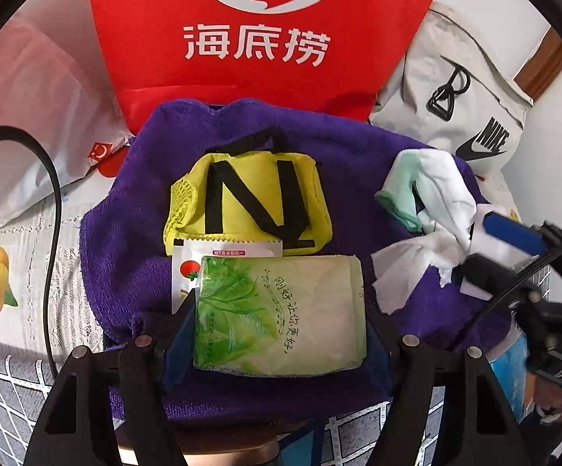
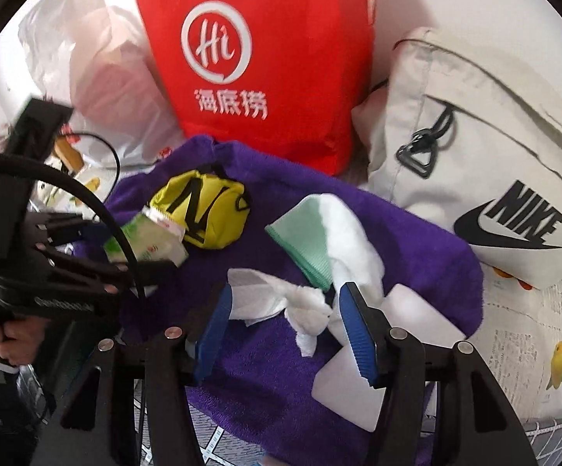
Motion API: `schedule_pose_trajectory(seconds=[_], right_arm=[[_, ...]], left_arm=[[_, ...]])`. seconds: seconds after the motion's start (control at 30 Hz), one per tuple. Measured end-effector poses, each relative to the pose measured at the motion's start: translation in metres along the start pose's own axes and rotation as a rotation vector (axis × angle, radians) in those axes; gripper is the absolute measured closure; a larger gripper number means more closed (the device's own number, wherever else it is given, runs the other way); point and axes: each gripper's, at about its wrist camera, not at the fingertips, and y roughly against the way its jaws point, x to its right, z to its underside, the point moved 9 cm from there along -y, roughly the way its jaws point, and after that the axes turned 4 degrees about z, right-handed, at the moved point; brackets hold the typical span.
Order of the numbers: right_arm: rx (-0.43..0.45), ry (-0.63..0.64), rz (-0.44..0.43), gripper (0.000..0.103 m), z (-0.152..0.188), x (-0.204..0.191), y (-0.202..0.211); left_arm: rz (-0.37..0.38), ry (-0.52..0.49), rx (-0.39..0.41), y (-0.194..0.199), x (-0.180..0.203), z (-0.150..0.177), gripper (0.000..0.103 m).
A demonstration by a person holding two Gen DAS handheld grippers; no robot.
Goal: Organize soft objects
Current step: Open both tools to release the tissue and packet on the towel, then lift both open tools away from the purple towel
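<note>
Purple towel (image 1: pixel 133 233) is spread as the gathering place, with a yellow pouch (image 1: pixel 249 206), a sock (image 2: pixel 331 240) and crumpled tissue (image 2: pixel 281 303) already laid on it. A green tissue pack (image 1: pixel 281 314) is gripped in the left hand-held gripper (image 1: pixel 281 322) above the towel's near edge and is judged not yet placed; the right hand-held gripper (image 2: pixel 284 334) stands open over the crumpled tissue, nothing gripped.

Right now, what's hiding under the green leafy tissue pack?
Under the green leafy tissue pack lie a white tomato sachet, mostly covered, and the purple towel. Anything else beneath is hidden.
</note>
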Motion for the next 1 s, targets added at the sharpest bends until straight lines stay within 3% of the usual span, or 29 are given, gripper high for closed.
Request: schedule_pose_trajectory(seconds=[0.23, 0.43, 0.8, 1.0], right_arm=[[-0.004, -0.034, 0.011, 0.044, 0.0, 0.011, 0.01], [0.016, -0.048, 0.02, 0.044, -0.002, 0.02, 0.021], [0.069, -0.034, 0.013, 0.044, 0.0, 0.001, 0.061], [0.069, -0.009, 0.024, 0.044, 0.024, -0.018, 0.095]], left_arm=[[0.0, -0.016, 0.003, -0.005, 0.016, -0.003, 0.019], [-0.013, 0.001, 0.03, 0.008, 0.017, -0.012, 0.019], [0.004, 0.006, 0.124, 0.07, 0.019, -0.015, 0.019], [0.033, -0.023, 0.198, 0.113, 0.024, -0.014, 0.019]])
